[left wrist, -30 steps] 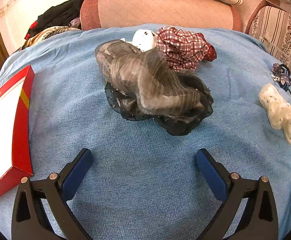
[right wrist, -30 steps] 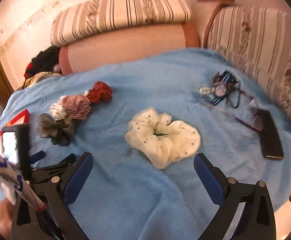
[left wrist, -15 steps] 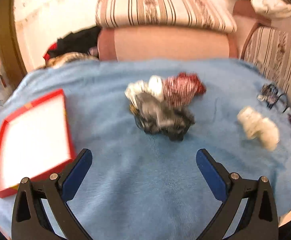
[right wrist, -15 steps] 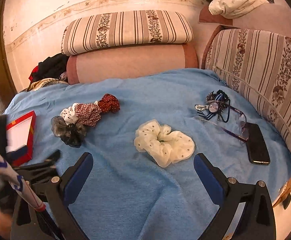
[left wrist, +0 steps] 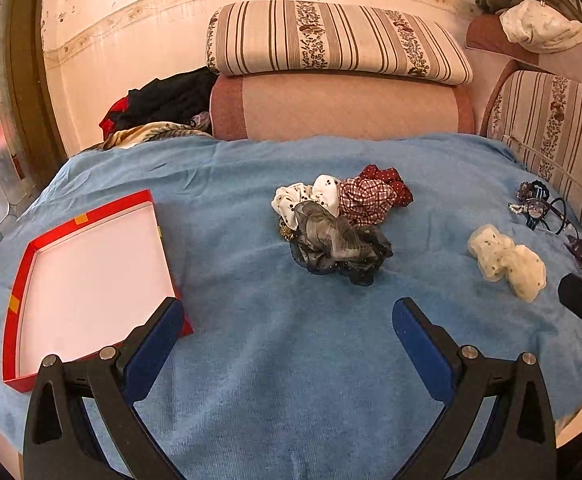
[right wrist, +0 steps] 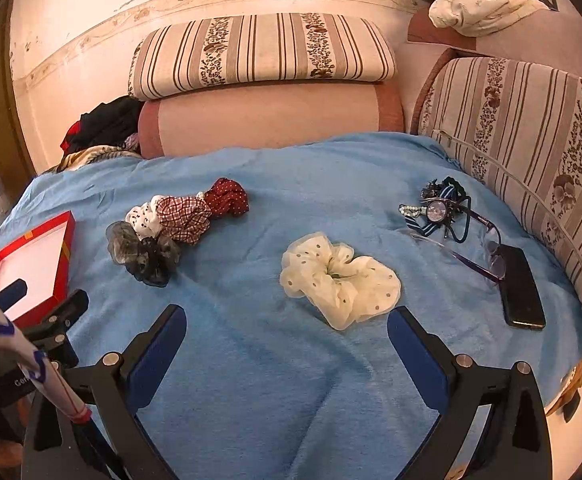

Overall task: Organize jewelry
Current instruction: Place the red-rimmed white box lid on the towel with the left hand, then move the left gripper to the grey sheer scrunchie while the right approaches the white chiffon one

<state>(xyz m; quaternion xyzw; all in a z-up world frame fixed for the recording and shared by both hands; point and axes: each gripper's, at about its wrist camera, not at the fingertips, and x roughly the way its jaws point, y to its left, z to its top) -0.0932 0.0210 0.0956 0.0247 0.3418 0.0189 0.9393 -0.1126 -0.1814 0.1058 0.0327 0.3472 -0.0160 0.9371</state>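
A pile of scrunchies lies mid-bed: grey-black (left wrist: pixel 337 246), white dotted (left wrist: pixel 305 196), red plaid (left wrist: pixel 365 200) and dark red (left wrist: pixel 395 184); the pile also shows in the right wrist view (right wrist: pixel 171 224). A cream dotted scrunchie (right wrist: pixel 339 278) lies apart to the right (left wrist: pixel 507 262). A tangle of jewelry and hair ties (right wrist: pixel 437 210) sits far right. A red box with a white inside (left wrist: pixel 87 276) lies left. My left gripper (left wrist: pixel 287 320) is open and empty, short of the pile. My right gripper (right wrist: pixel 287 324) is open and empty, just before the cream scrunchie.
Purple glasses (right wrist: pixel 487 254) and a black phone (right wrist: pixel 521 292) lie near the right edge of the blue blanket (right wrist: pixel 291 380). Striped cushions (right wrist: pixel 259 52) and a bolster (right wrist: pixel 271 120) line the back. Clothes (left wrist: pixel 163 100) are heaped at the back left.
Both grippers have pulled back and up from the bed, so the scrunchies look smaller and farther. The left gripper moved most. Both stayed open and empty.
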